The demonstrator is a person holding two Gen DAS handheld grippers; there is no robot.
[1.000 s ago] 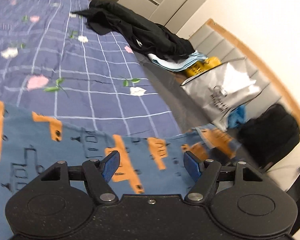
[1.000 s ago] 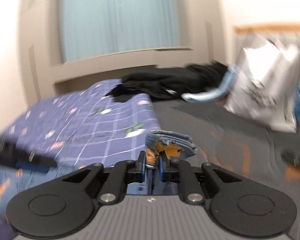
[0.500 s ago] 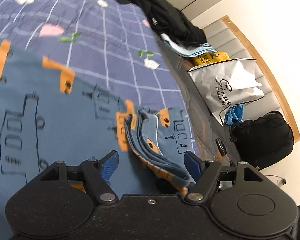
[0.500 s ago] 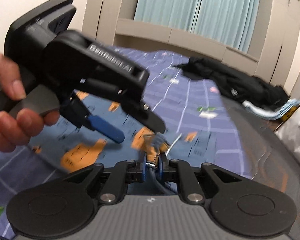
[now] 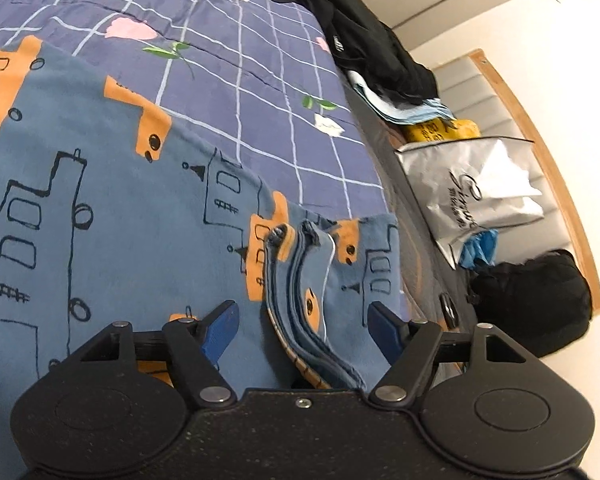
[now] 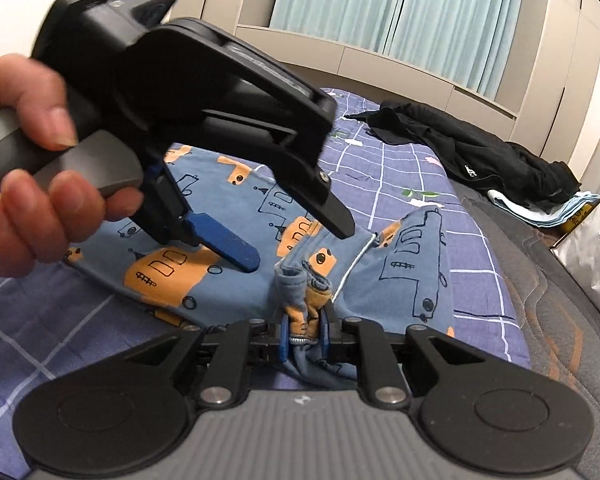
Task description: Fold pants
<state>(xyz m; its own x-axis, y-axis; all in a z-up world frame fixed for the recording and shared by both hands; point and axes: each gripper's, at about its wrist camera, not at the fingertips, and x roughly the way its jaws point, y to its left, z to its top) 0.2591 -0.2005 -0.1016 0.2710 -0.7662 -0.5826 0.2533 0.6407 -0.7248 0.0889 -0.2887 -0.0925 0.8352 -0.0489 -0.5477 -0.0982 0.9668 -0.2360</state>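
Pants (image 6: 404, 264) now lie folded over on the bed (image 6: 400, 168); right tongs (image 6: 303, 334), easing, pinch the bunched hem; left tongs (image 5: 300, 322) gape empty.

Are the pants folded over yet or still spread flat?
Partly folded. The pants lie on the bedspread with their waistband end doubled back on top, bunched and pinched in the right gripper.

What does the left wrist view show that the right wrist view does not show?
Only the left wrist view: a black backpack beside the bed. Only the right wrist view: curtains, a hand holding the open left gripper, and the right gripper pinching bunched fabric. Both: the blue pants, the black jacket and the white bag.
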